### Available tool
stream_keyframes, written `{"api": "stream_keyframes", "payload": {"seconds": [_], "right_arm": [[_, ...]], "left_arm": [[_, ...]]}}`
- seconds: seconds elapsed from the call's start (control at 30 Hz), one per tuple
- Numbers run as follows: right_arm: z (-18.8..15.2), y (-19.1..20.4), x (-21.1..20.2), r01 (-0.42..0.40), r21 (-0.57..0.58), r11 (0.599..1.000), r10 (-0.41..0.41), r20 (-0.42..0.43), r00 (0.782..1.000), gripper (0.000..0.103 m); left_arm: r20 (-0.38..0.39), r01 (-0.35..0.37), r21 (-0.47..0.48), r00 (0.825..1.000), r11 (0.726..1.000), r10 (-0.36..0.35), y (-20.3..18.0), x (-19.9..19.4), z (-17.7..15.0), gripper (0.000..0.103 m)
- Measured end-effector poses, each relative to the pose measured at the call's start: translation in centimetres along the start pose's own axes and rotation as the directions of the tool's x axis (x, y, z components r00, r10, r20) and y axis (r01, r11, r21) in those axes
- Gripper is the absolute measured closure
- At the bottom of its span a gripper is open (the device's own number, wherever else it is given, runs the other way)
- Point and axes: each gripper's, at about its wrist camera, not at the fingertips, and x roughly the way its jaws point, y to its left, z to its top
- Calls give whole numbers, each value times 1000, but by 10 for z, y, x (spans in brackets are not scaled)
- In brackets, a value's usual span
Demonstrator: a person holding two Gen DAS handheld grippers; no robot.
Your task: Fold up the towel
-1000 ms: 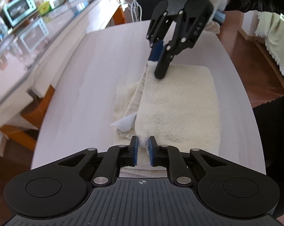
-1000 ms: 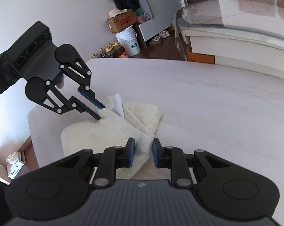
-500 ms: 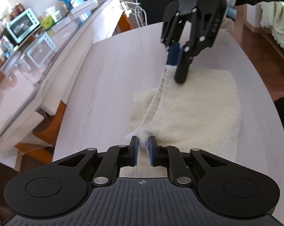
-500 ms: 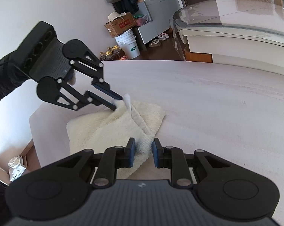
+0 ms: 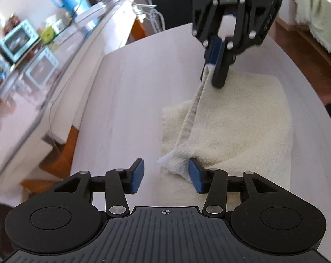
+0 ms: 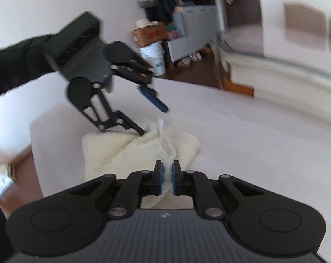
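- On the tabletop [image 5: 126,100]: cream towel [image 5: 237,118] lies part-folded, its raised hem running near-to-far between the claws.
- Left claw [image 5: 165,176] is spread wide, near corner resting against one pad only.
- Right claw [image 6: 167,178] pinches the far hem end, so it is the nearer one.

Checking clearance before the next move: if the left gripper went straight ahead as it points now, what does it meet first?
Probably the towel: its raised corner already lies against the inside of the right finger of the open left gripper. Beyond that is bare table, depth unclear.
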Motion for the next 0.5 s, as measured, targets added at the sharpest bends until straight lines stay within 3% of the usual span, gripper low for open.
{"api": "stream_keyframes", "payload": {"seconds": [0.17,0.33,0.43,0.5], "right_arm": [[10,30,-11,-35,-149,988,38,19,999,93],[14,43,-14,-67,-215,974,73,20,997,93],[15,47,-15,-65,-236,970,72,21,997,93],[16,47,-15,-59,-238,970,64,16,998,93]], "left_arm": [[7,35,27,999,999,-35,-6,-5,0,53],[14,75,50,997,996,-76,-10,-8,2,50],[6,116,59,993,991,-117,-10,-8,4,64],[-12,135,64,991,989,-135,-11,-8,6,88]]}}
